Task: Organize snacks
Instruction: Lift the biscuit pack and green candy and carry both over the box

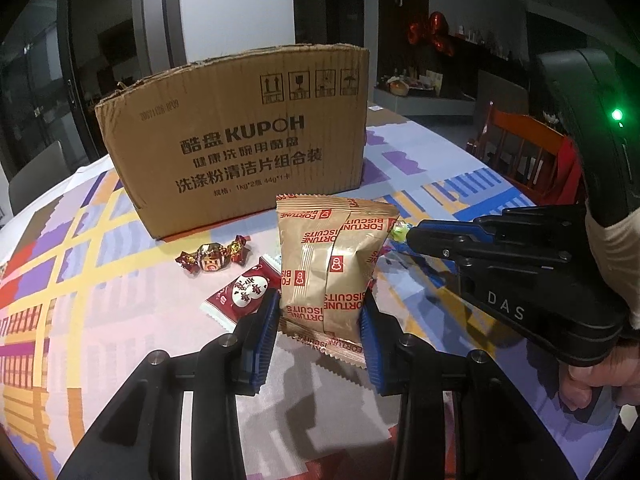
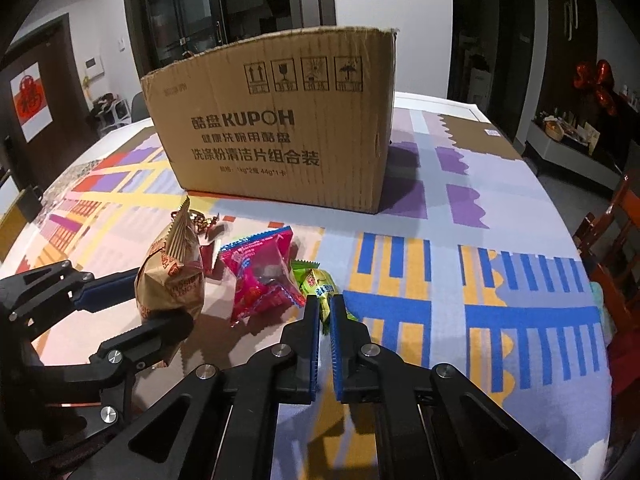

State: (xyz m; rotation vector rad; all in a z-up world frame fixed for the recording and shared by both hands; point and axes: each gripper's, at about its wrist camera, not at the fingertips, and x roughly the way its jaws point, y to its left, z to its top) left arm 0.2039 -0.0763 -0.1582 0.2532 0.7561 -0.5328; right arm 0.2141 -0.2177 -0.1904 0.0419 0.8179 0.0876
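Note:
My left gripper [image 1: 320, 320] is shut on a tan Fortune Biscuits packet [image 1: 328, 260] and holds it upright just above the table; it also shows in the right wrist view [image 2: 170, 276]. My right gripper [image 2: 326, 312] is shut on a small green candy packet [image 2: 318, 282], seen from the left wrist view at the jaw tips [image 1: 400, 232]. A pink snack packet [image 2: 260, 276] lies on the table between the two. A red-and-white packet [image 1: 244, 292] and a gold-red wrapped candy [image 1: 214, 258] lie left of the biscuits. The open cardboard box [image 1: 240, 140] stands behind them.
The round table carries a patterned cloth [image 2: 480, 280]. An orange wooden chair [image 1: 524, 152] stands at the table's right side. A sideboard with items [image 2: 568, 136] is in the far right background.

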